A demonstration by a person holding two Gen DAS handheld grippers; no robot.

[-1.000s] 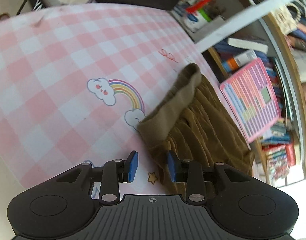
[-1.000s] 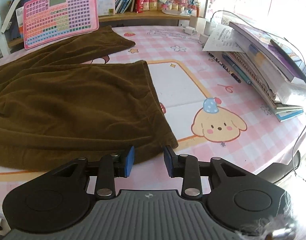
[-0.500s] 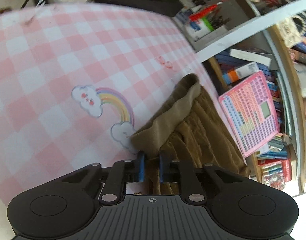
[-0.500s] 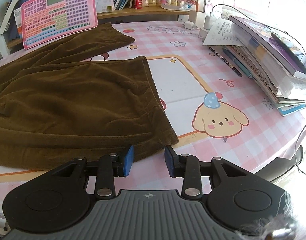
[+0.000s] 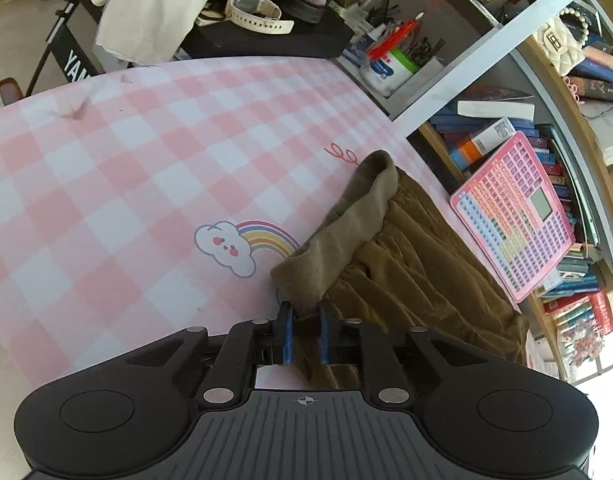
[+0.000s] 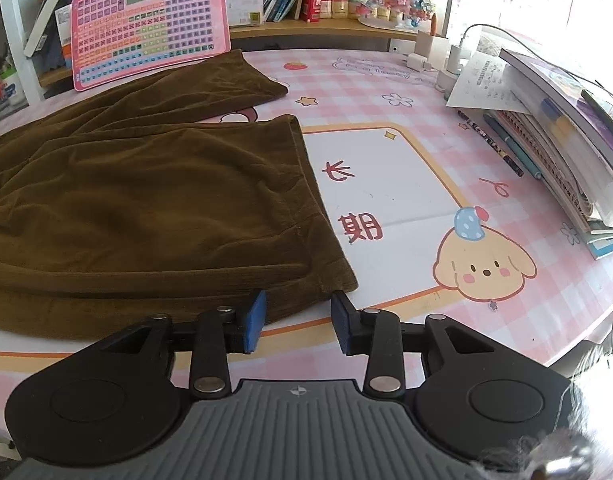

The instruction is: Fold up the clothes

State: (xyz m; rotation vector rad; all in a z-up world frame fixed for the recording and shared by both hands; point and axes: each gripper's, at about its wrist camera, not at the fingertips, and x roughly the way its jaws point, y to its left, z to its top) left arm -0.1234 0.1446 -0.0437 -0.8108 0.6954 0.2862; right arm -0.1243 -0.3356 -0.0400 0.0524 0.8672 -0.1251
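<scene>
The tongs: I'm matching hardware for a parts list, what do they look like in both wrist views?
Both alike: left tongs and right tongs have blue pads on black linkage arms with silver rivets, above a ribbed grey body bearing a small crosshair mark, flanked by round black housings. No cables or sleeves visible.

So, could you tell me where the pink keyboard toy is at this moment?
The pink keyboard toy leans against the bookshelf at the table's far edge, upper left in the right wrist view, just behind the brown trousers.
</scene>
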